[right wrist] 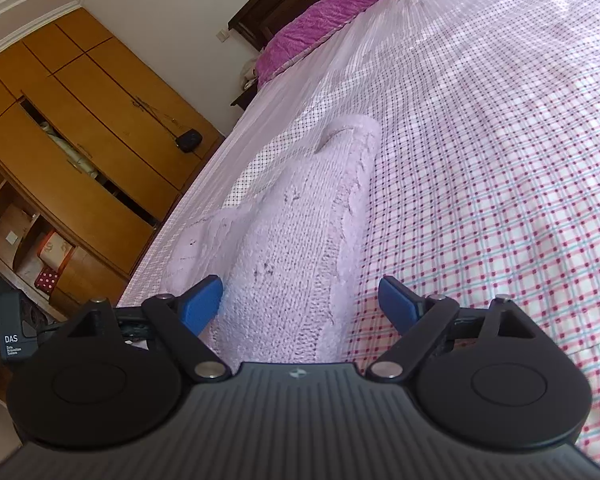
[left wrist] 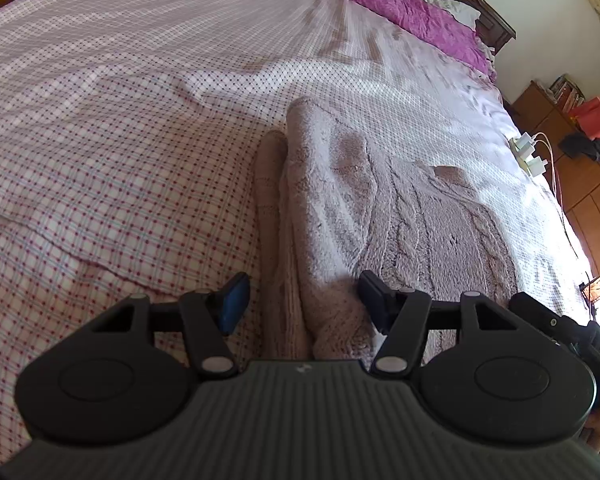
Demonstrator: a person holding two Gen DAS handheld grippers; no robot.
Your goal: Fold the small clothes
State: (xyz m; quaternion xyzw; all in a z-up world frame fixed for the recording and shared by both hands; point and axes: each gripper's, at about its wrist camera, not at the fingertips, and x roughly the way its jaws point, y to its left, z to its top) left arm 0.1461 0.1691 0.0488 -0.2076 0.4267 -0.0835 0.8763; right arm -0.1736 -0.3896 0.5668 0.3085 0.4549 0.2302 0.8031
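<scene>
Taking the pale pink knitted garment (left wrist: 380,208) as the landmark, the left wrist view shows checked bedsheet (left wrist: 120,160) filling everything to its left, creased into a low ridge near the camera. The garment lies on that sheet in a long bundle running away from the camera, its left edge rolled into two narrow ridges, its right part spread flatter with cable-knit ribs showing. The left gripper (left wrist: 300,300) sits at the garment's near end with its fingers spread wide; the blue pad (left wrist: 232,300) is over bare sheet just left of the knit, and the other fingertip rests against the fabric, so the rolled edge passes between them unclamped. The gripper body hides the garment's nearest hem. Beyond the garment's far end lies a magenta pillow (left wrist: 400,4), and to its right, at the bed's edge, white chargers with cables (left wrist: 528,152); the shelves past them are too blurred to read. Low right, a black box marked DAS is cut off by the frame. In the right wrist view, a wooden wardrobe (right wrist: 80,128) stands well left of the garment (right wrist: 300,240), one door ajar, contents indistinct. The right gripper (right wrist: 300,300) is also spread apart, its left blue pad (right wrist: 202,304) touching the knit's edge, its right pad over bare sheet (right wrist: 500,160). The garment's near end disappears beneath the gripper body.
</scene>
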